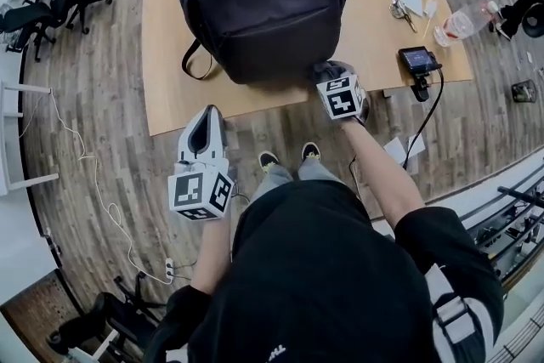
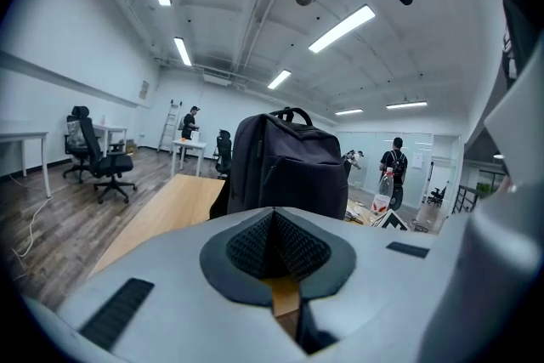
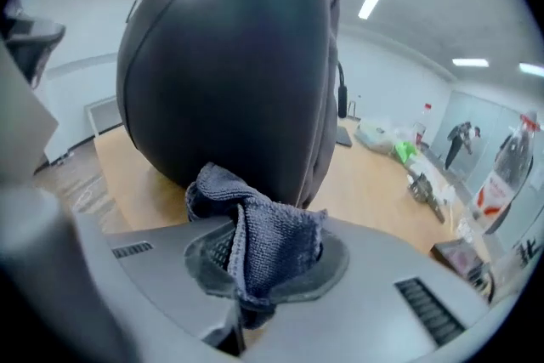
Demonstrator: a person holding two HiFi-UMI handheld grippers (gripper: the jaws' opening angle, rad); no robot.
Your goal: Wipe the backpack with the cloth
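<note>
Start at the left: find the left hand-held gripper (image 1: 206,115) hovering short of the near edge of the desk (image 1: 161,55), jaws pressed together on nothing, aimed toward the backpack (image 1: 262,4). Consider bringing it up to brace the bag's left flank, to stop likely sliding or tipping under a sideways push.

Centre: note the backpack upright on the desk, dark, front panel toward the person, a strap loop trailing at its lower left.

Just right of its bottom corner: see the right hand-held gripper (image 1: 326,74) clamped on the bunched grey cloth (image 3: 263,251), the wad poking past the jaws and close to the fabric; cannot tell whether touching.

Lead with the cloth, never the jaw tips. Press lightly, sweep in long overlapping strokes across the panel, and follow the seams and zipper line.

Further right, stay clear of the keys (image 1: 398,9), plastic bottle (image 1: 463,19) and small black device (image 1: 418,59) near the desk edge.
</note>
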